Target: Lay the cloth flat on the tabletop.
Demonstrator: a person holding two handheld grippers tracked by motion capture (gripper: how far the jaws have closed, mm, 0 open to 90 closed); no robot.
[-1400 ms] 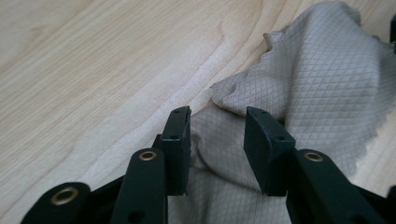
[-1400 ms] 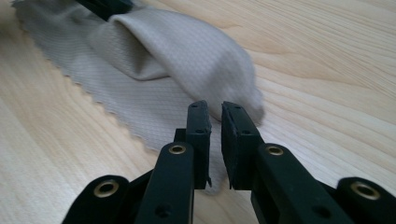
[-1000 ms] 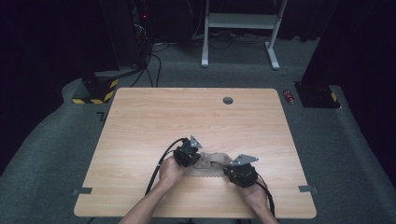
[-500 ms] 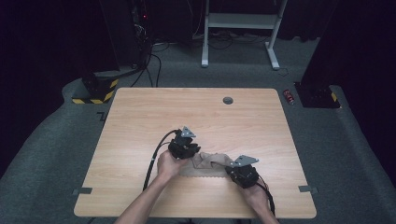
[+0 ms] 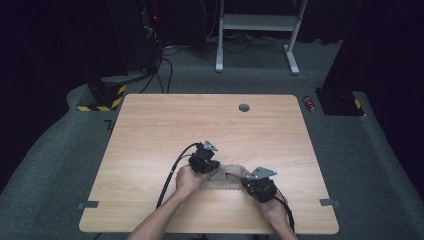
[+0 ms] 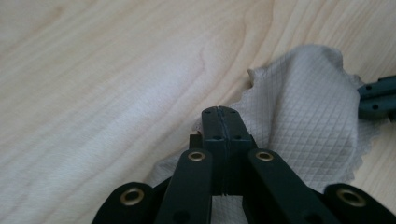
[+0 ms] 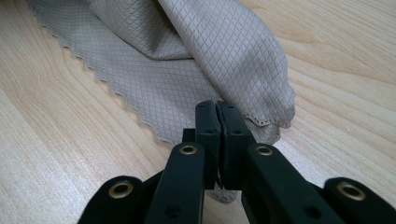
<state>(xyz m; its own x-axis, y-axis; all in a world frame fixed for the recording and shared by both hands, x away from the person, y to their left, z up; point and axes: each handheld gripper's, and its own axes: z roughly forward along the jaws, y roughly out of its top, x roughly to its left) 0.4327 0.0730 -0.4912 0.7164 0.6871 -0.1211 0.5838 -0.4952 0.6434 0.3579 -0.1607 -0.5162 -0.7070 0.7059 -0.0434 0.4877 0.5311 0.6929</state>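
Observation:
A beige quilted cloth (image 5: 227, 175) lies bunched on the wooden table (image 5: 200, 125), near its front edge, between my two grippers. My left gripper (image 5: 209, 164) holds the cloth's left end. In the left gripper view its jaws (image 6: 219, 116) are pressed together, and the cloth (image 6: 308, 121) spreads out from under them. My right gripper (image 5: 250, 181) is at the cloth's right end. Its jaws (image 7: 217, 112) are shut on a scalloped corner of the cloth (image 7: 187, 60), and a fold is draped over the far side.
A small dark round grommet (image 5: 244, 107) sits near the table's far edge. A black cable (image 5: 172, 172) trails from the left gripper across the table. A red can (image 5: 310, 103) lies on the grey floor at the far right, and white desk legs (image 5: 260, 35) stand behind.
My left gripper moved up and to the far left with the cloth's end, then came back right and down. The right gripper has stayed where it was.

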